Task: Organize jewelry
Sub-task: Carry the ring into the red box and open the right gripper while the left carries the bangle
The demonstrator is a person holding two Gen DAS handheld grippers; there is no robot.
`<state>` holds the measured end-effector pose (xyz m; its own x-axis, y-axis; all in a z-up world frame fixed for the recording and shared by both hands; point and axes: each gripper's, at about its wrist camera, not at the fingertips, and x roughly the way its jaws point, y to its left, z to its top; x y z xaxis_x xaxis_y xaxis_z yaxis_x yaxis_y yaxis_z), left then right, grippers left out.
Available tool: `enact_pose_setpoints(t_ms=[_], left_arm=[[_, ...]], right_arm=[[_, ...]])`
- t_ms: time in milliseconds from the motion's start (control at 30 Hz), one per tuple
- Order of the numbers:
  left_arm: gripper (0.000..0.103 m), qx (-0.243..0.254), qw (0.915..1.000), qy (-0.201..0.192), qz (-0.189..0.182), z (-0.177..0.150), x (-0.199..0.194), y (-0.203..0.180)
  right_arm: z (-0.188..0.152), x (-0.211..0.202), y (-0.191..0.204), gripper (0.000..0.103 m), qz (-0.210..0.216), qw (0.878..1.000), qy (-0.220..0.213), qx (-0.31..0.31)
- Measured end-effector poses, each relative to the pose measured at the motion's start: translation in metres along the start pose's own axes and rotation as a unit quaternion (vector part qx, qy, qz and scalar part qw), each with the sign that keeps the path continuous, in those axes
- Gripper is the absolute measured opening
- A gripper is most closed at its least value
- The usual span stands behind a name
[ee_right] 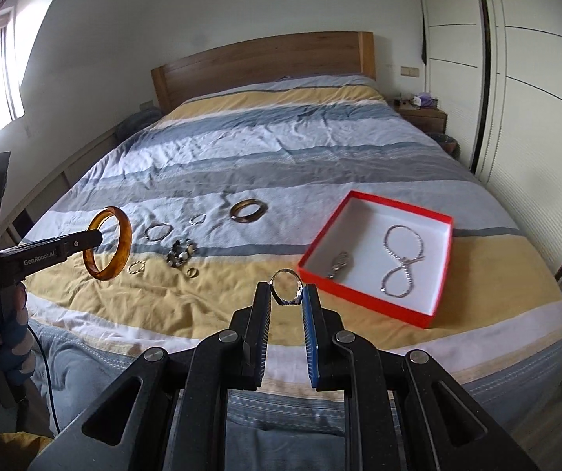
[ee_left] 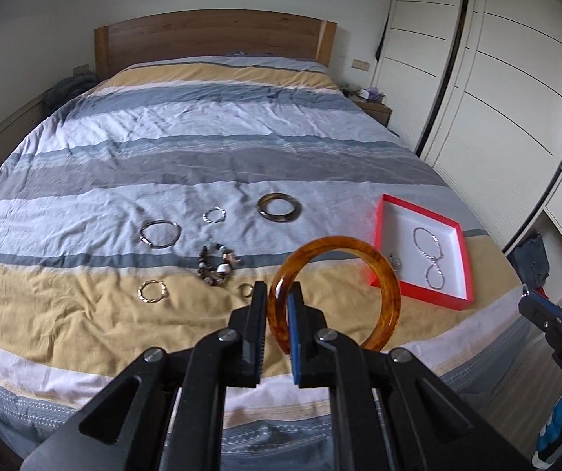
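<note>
Gripping a glossy amber bangle [ee_left: 379, 274], left tongs [ee_left: 277, 298] clamp its rim.

Two fisheye views, each mounted just behind a gripper and looking forward and downward along its fingers. Both look from above the foot of a striped bed [ee_left: 187, 145] toward its wooden headboard [ee_left: 214, 35], with wardrobe doors [ee_left: 508, 90] at the right. The left view sits further left. Both share the loose jewelry and the red box [ee_right: 363, 298]. The right view also catches the left gripper [ee_right: 94, 241] at its left edge.
</note>
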<state>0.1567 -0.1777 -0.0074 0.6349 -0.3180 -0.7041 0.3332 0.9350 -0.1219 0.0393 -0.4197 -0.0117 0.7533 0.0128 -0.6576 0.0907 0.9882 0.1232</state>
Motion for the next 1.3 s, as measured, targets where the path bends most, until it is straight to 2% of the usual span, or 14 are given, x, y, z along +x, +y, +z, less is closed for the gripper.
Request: enact_pose_setpoints(t_ms=[200,400,633,867,1067,1300], left_arm=[[0.009,0.012,0.9997,0.010,-0.017,0.019,0.023,-0.038],[0.009,0.037,0.9984,0.029,-0.032,0.044,0.076,-0.083],[0.009,0.069,0.9943,0.067,-0.045,0.062,0.165,-0.138],[0.009,0.103,0.9880,0.106,-0.046,0.057,0.249,-0.178],[0.009,0.130,0.9823,0.128,-0.043,0.046,0.292,-0.199],[0.010,0.136,0.9792,0.144,-0.044,0.034,0.311,-0.201]], right_arm=[[0.016,0.000,-0.046,0.016,-0.026,1.000,-0.007,0.014],[0.035,0.028,-0.088,0.016,-0.041,0.999,-0.005,0.022],[0.057,0.102,-0.142,0.016,-0.050,0.998,0.016,0.033],[0.066,0.189,-0.183,0.016,-0.050,0.996,0.059,0.034],[0.063,0.241,-0.206,0.016,-0.046,0.994,0.095,0.030],[0.066,0.277,-0.221,0.016,-0.059,0.990,0.127,0.023]])
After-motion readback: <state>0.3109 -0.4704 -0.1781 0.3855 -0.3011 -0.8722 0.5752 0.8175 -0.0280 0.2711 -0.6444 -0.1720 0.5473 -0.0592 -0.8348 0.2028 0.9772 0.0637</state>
